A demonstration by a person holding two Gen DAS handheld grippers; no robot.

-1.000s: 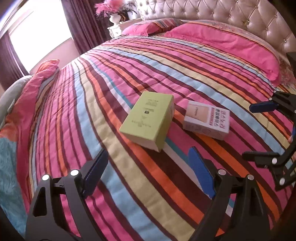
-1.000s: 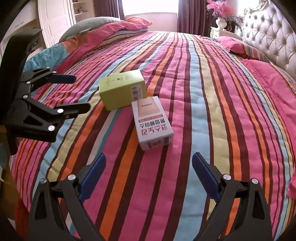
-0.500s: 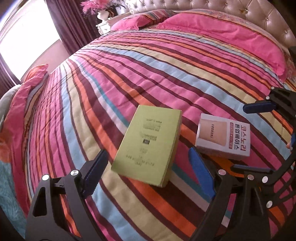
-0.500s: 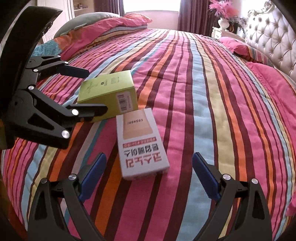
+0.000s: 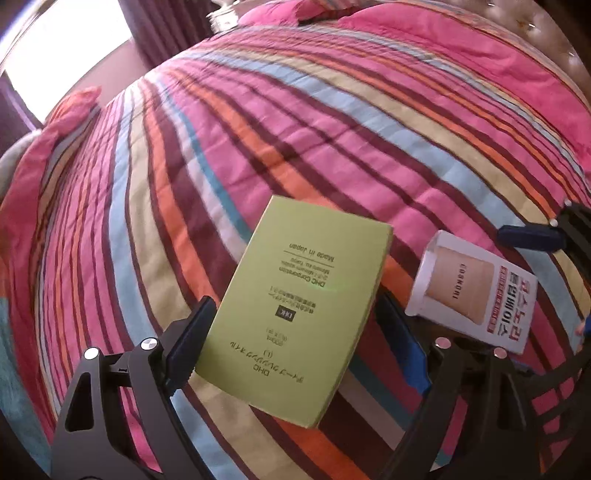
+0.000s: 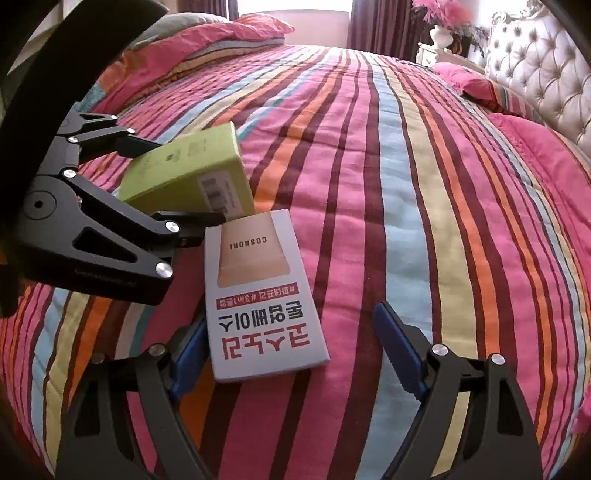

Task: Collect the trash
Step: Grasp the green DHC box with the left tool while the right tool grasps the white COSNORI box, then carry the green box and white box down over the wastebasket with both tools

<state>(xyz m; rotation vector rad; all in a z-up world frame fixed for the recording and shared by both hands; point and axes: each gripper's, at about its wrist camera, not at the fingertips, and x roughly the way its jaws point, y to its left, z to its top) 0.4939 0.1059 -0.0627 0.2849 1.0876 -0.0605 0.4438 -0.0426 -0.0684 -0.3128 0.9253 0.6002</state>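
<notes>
A green DHC box point(image 5: 295, 314) lies on the striped bedspread point(image 5: 295, 129). My left gripper point(image 5: 295, 347) is open with a finger on either side of the box's near end. The box also shows in the right wrist view point(image 6: 188, 173), between the left gripper's fingers point(image 6: 122, 144). A white and red Cosnori box point(image 6: 258, 295) lies beside it. My right gripper point(image 6: 295, 350) is open around that box's near end; the left pad is close to its edge. The white box point(image 5: 472, 295) also shows in the left wrist view, with a right gripper finger point(image 5: 528, 236) behind it.
Pink pillows point(image 6: 480, 85) and a tufted headboard point(image 6: 535, 74) lie at the bed's head. A folded pink quilt point(image 6: 203, 40) sits at the far side. A nightstand with a vase of pink flowers point(image 6: 443, 29) stands past the bed.
Both grippers have moved forward and down onto the boxes. The green box now sits between the left fingers and the white box between the right fingers. Both stay open.
</notes>
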